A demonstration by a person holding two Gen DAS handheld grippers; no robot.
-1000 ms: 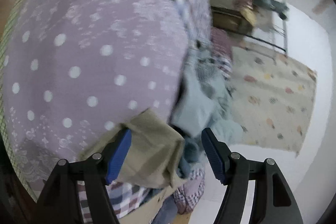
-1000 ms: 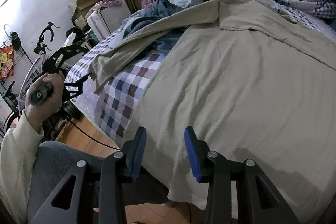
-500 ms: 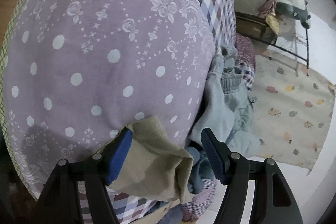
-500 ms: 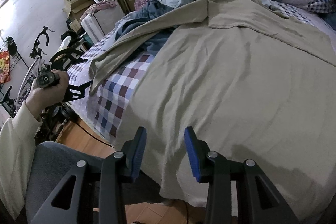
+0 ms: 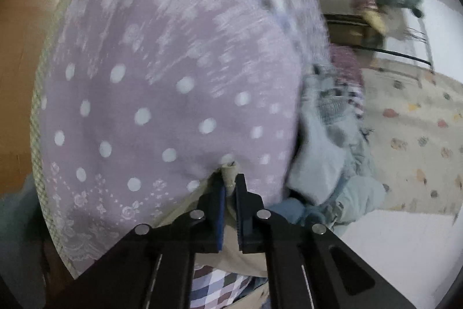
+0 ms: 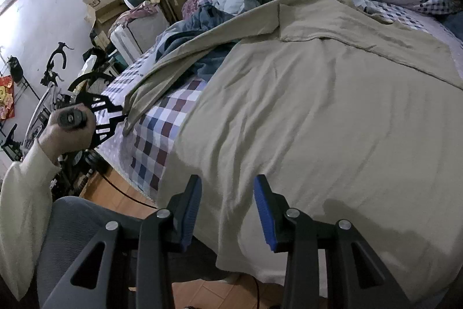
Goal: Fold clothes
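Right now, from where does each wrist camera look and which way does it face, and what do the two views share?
Left wrist: on the left gripper, facing the lilac dotted bedding at the bed's edge; its own fingers show, shut on the khaki garment.
Right wrist: on the right gripper, facing down across the bed at the spread khaki garment; its open fingers show, also the person's left hand and cream sleeve.
Shared: the khaki garment's sleeve end and the left gripper.
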